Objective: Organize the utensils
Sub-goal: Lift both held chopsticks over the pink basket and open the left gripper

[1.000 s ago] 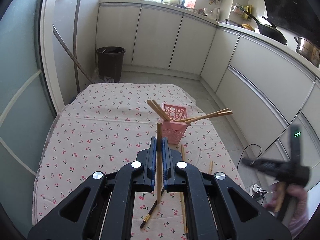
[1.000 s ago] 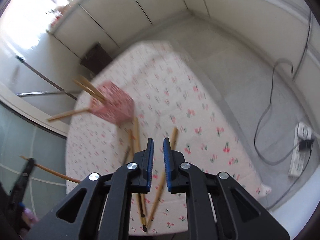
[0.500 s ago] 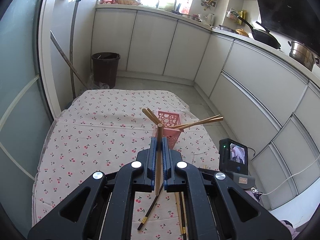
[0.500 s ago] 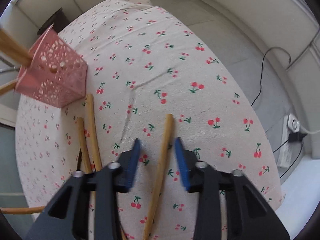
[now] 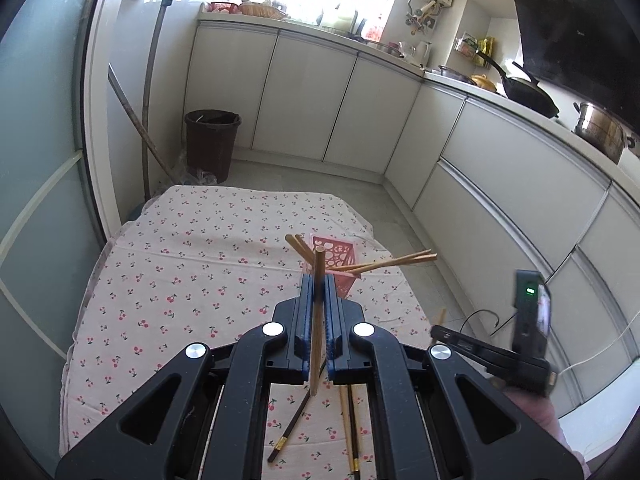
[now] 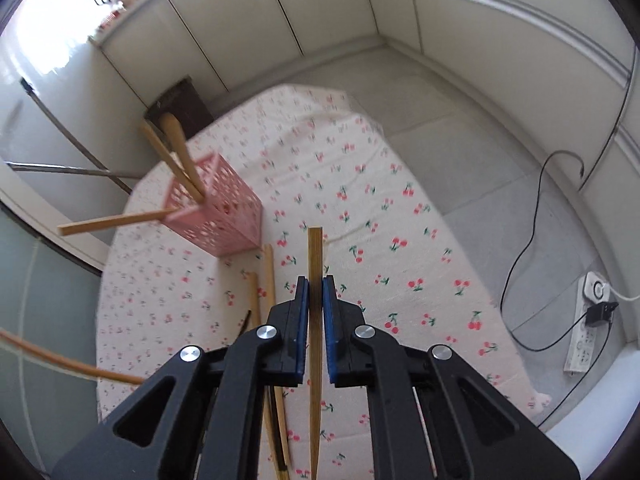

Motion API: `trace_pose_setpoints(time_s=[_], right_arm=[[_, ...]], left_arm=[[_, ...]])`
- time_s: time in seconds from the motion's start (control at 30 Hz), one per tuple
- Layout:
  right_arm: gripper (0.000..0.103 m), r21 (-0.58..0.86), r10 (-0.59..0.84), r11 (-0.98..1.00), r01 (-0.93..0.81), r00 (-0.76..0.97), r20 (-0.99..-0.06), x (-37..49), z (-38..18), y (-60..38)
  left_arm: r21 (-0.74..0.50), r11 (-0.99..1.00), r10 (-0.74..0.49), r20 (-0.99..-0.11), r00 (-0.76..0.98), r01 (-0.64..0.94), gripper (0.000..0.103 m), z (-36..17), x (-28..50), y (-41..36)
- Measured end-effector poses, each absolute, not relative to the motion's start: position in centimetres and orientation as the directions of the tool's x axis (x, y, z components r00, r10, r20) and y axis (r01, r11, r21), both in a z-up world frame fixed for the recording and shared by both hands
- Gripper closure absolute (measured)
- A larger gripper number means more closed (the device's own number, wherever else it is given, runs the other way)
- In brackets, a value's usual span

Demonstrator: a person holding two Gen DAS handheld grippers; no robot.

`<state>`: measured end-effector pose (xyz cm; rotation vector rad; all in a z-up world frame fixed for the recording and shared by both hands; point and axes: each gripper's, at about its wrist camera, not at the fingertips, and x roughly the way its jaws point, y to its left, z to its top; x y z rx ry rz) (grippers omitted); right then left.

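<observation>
**Operator:** Both tongs are pinching now. My left gripper (image 5: 316,300) is clamped on a chopstick (image 5: 318,280) at the centre of its frame. My right gripper (image 6: 315,300) has just been closing, and its jaws press on a second chopstick (image 6: 315,264).

**Observer:** Where is the holder?

**Operator:** The pink basket (image 6: 224,212) sits left of centre in the right view, on the cherry-print cloth (image 6: 360,184), with several sticks already leaning out of it. More chopsticks (image 6: 266,280) lie loose on the cloth just below it.

**Observer:** What worries you?

**Operator:** I judge the basket light; the leaning sticks crowd its mouth, so a bump from mine could tip it. The right grip is also near one end, so the stick may swing.

**Observer:** And against half a second ago?

**Operator:** Then the right jaws straddled that stick flat on the cloth; now it is lifted clear. The left looks unchanged.
</observation>
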<state>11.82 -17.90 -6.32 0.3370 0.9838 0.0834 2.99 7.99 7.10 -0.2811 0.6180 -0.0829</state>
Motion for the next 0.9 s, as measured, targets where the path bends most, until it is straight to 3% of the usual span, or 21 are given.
trace_pose_setpoints(time_s=[0.27,0.57,0.9], right_arm=[[0.096,0.424,0.274,0.903,0.066,0.673,-0.687,9.6,-1.3,-22.6],[0.096,0.54,0.313,0.836,0.094,0.728,-0.611,9.3,0.6,-26.5],[0.096,0.575,0.313,0.809,0.117,0.742,-0.592,9.4,1.1,-28.5]], left_arm=[[-0.355,0.935,-0.183,-0.527,0.83,-0.02,0.098,10.5,5.2,7.7],[-0.362,0.928,-0.092,-0.456,0.885,-0.09,0.098,15.9,11.0,6.9],[-0.302,0.925,0.04,-0.526,0.85,-0.23,0.097,13.7,18.5,5.5]])
